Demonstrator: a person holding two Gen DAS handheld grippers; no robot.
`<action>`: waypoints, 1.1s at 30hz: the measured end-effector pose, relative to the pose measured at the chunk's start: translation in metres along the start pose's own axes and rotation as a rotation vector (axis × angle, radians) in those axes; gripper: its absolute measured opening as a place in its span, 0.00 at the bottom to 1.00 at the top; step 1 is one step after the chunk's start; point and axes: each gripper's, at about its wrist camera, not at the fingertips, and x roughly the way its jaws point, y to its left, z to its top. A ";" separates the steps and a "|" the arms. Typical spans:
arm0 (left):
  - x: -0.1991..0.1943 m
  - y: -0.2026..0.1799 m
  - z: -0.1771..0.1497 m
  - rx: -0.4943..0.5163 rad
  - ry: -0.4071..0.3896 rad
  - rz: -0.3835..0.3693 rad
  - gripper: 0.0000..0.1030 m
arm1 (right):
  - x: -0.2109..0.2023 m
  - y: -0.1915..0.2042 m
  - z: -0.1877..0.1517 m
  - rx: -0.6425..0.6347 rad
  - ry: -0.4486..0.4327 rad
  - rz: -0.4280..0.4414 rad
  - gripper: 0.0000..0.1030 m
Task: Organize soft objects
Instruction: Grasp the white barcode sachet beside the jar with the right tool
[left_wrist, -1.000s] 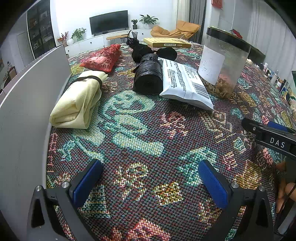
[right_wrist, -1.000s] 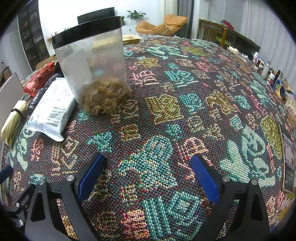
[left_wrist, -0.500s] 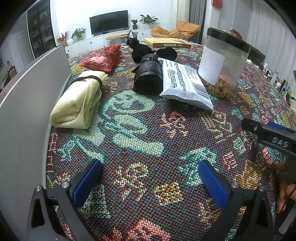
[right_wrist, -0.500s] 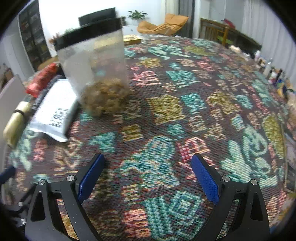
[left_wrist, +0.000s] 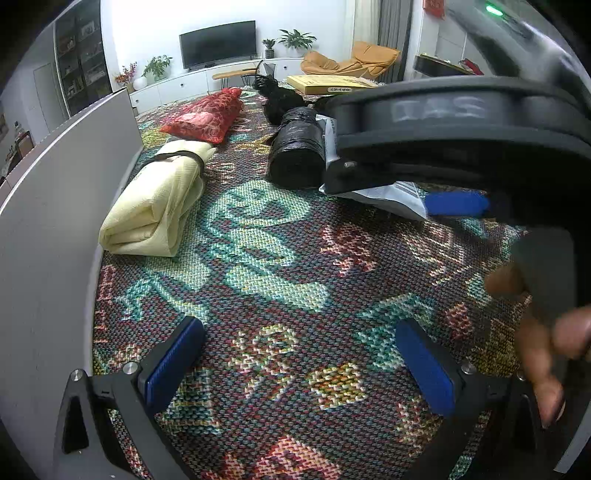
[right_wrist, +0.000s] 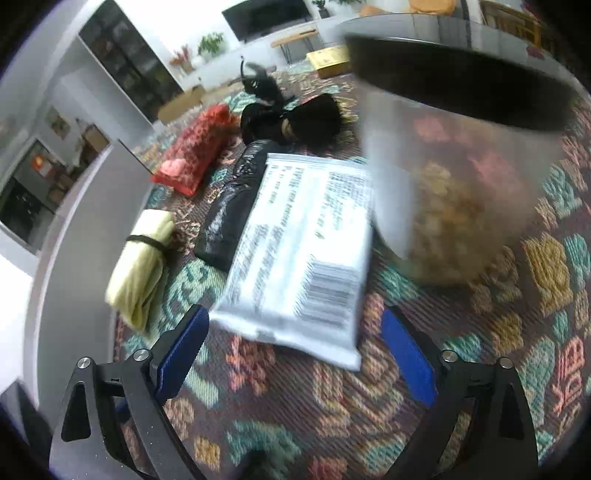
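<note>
patterned woven cloth covers our counter, where our right gripper, jaws spread wide, faces a light, crinkly white plastic pouch, best pinched at its near edge.

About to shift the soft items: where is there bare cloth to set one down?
Bare cloth lies ahead of the left gripper, bordered by the yellow towel roll and the white pouch. Crowded: black roll, pouch and jar sit packed together.
</note>
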 end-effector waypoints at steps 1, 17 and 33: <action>-0.001 0.002 0.000 -0.010 -0.002 -0.004 0.98 | 0.003 0.006 0.003 -0.021 0.008 -0.015 0.93; -0.001 0.000 0.000 -0.002 0.000 0.001 1.00 | 0.005 0.021 -0.001 -0.250 0.050 -0.064 0.68; -0.001 0.000 0.000 -0.003 -0.001 0.000 1.00 | -0.048 -0.014 -0.035 -0.260 0.067 0.009 0.78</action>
